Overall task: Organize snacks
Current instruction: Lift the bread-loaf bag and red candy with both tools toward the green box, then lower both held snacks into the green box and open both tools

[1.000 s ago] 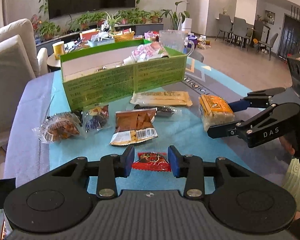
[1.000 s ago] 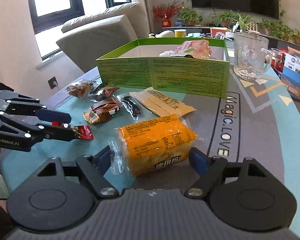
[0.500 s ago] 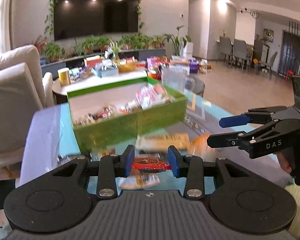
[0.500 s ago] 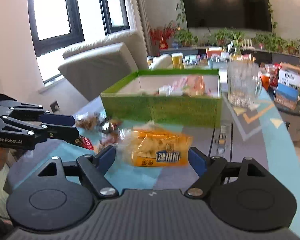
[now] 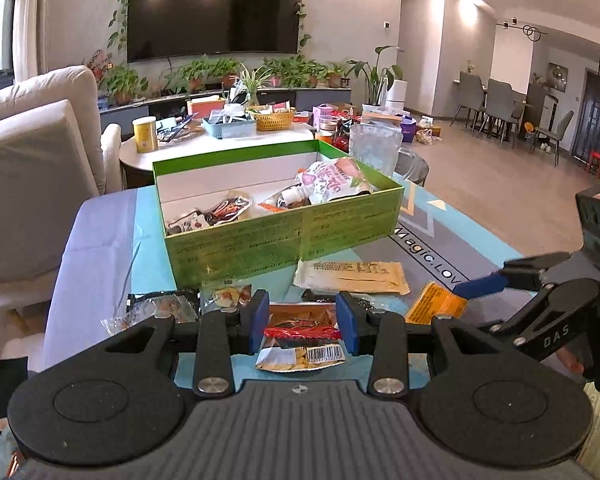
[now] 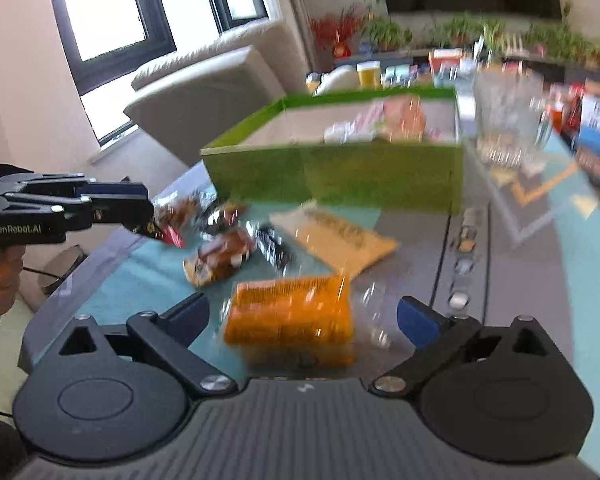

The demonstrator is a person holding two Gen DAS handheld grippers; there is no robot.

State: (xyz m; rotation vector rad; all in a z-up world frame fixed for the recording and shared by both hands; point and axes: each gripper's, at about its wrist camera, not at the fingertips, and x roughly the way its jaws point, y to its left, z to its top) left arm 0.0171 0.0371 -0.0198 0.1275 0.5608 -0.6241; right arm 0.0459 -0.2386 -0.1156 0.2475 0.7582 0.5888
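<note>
Left tongs [image 5: 302, 322], own view: blue pads part closed on a small red packet [image 5: 302, 333], gripped at both ends and lifted clear of the table. Below it lies a brown biscuit packet [image 5: 300, 354] with a barcode. Beyond stands the green box [image 5: 284, 240], open-topped, with a pink pouch [image 5: 332, 180] and other wrappers inside. A pale flat packet [image 5: 352, 276] lies just before the box's front wall. Dark-wrapped snacks [image 5: 160, 304] sit to the left. Right tongs [image 5: 476, 300] come in from the right edge, an orange packet [image 5: 436, 306] between the fingers.

Right tongs [image 6: 302, 314], own view, blurred: jaws stand wide, the orange packet [image 6: 292, 316] between them. Its clear wrapper end reaches toward the right pad; whether the pads press on it I cannot tell. The table mat [image 6: 520, 280] shows underneath. Left tongs [image 6: 148, 216] reach in at the left, red packet [image 6: 172, 236] poking from the tips, above the loose snacks. The green box [image 6: 340, 172] stands beyond, a glass mug [image 6: 508, 124] just to its right.
</note>
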